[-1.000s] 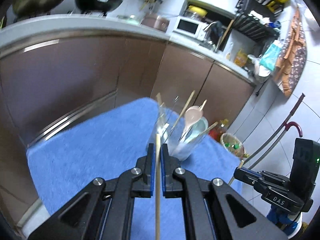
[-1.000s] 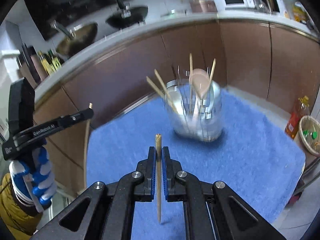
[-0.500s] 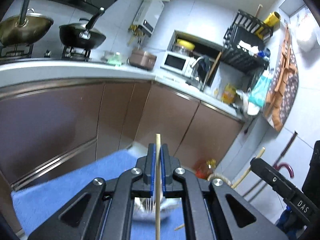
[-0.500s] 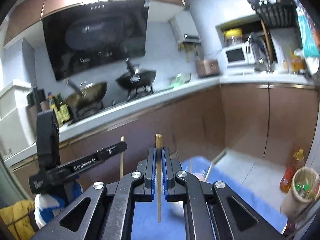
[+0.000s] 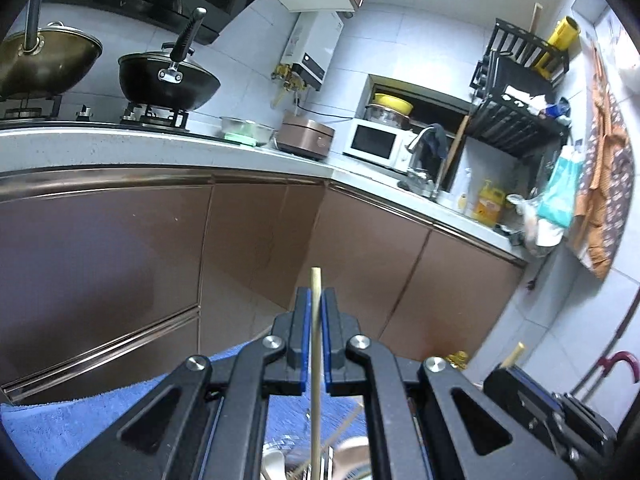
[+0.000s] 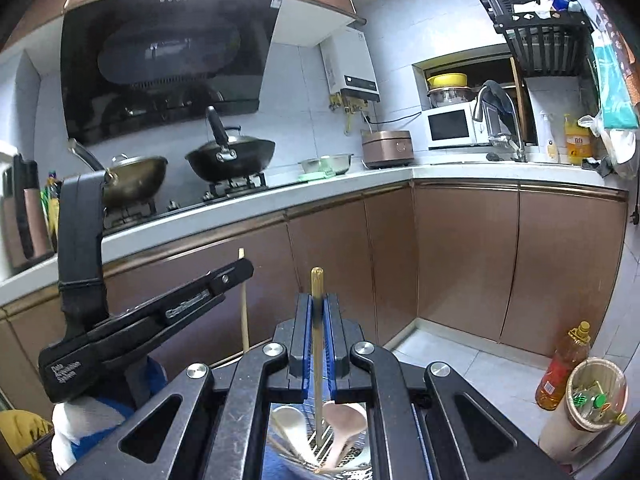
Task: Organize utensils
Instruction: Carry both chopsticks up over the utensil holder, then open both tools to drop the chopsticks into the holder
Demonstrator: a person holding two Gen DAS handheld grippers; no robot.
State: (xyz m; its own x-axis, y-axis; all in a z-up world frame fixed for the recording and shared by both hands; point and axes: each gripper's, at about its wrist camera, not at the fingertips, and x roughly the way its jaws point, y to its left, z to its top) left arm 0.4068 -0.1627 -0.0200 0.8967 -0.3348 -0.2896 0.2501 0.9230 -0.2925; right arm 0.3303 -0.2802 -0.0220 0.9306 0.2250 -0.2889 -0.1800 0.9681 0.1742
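Note:
My left gripper point(image 5: 315, 298) is shut on a wooden chopstick point(image 5: 316, 344) held upright, its lower end over the utensil holder point(image 5: 316, 466), which is mostly hidden behind the jaws. My right gripper point(image 6: 317, 303) is shut on a second wooden chopstick point(image 6: 317, 352) that points down into the metal mesh utensil holder point(image 6: 320, 452). A white spoon point(image 6: 289, 420) and a pink spoon point(image 6: 345, 418) stand in that holder. The left gripper point(image 6: 152, 312) with its chopstick also shows in the right wrist view, to the left.
A blue towel point(image 5: 72, 420) covers the table under the holder. Brown kitchen cabinets point(image 5: 160, 248) and a white counter with two woks point(image 6: 230, 156) stand behind. An oil bottle point(image 6: 560, 368) and a small bin point(image 6: 592, 392) sit on the floor at right.
Both grippers have tilted up and moved over the holder, so it dropped to the bottom of both views. Both chopsticks stay gripped; the right one now points down into the holder.

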